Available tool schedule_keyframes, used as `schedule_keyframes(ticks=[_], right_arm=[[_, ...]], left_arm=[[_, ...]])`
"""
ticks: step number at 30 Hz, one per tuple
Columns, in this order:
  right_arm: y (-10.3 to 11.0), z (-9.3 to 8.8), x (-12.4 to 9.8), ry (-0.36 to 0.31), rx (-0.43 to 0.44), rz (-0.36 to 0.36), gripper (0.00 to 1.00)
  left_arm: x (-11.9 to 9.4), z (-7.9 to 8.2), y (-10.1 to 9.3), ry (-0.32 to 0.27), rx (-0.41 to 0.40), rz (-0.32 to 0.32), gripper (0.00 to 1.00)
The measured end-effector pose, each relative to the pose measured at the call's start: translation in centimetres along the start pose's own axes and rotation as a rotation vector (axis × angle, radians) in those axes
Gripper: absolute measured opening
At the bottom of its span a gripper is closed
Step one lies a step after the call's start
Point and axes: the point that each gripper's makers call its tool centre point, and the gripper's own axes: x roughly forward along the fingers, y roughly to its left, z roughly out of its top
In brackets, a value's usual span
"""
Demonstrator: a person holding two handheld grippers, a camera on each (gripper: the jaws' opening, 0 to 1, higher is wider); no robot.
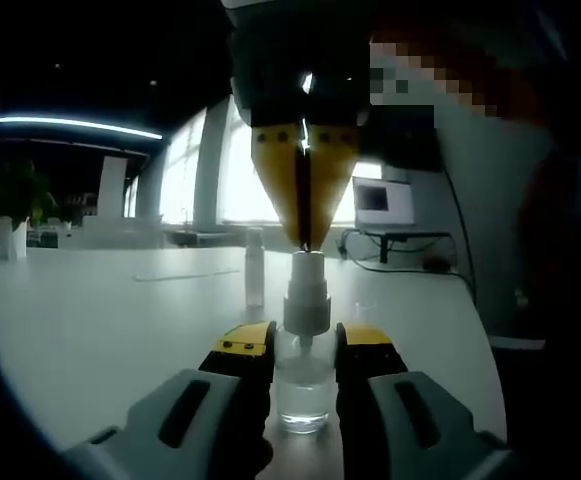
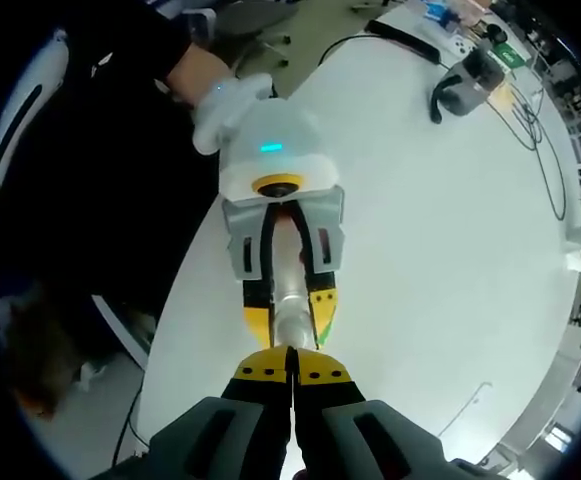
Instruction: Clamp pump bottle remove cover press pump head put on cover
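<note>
White table (image 1: 90,320): pump bottle (image 1: 303,380) upright, clamped.

1. Pump bottle (image 1: 303,385): clear body, white pump head (image 1: 306,296).
2. Left gripper (image 1: 304,352): grey jaws, yellow tips with black dots.
3. Right gripper (image 1: 305,238): yellow tapered tips, dark body.
4. Table (image 1: 100,310): plain white.
5. Separate cover (image 1: 255,268): translucent, pale.
6. Glove (image 2: 225,105): white; sleeve black.

Open-plan office, indicated by large white table (image 1: 90,320), monitor (image 1: 382,200), tall windows (image 1: 195,170), ceiling strip light (image 1: 70,124), trailing cables (image 2: 540,150).
</note>
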Motion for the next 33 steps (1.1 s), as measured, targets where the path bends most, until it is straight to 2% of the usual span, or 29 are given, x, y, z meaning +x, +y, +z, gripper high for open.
schedule_keyframes(ticks=[16,25,33], right_arm=[[-0.22,-0.03,0.03,0.013,-0.014,0.0,0.0],[-0.63,-0.39,0.47,0.047,-0.027,0.005,0.0],[-0.77,-0.45,0.66,0.028,-0.009,0.017,0.0]], left_arm=[[-0.02,-0.05,0.1,-0.001,-0.002,0.001,0.15],[0.0,-0.04,0.11,0.0,-0.002,0.0,0.15],[0.01,-0.04,0.07,0.0,-0.002,-0.001,0.15]])
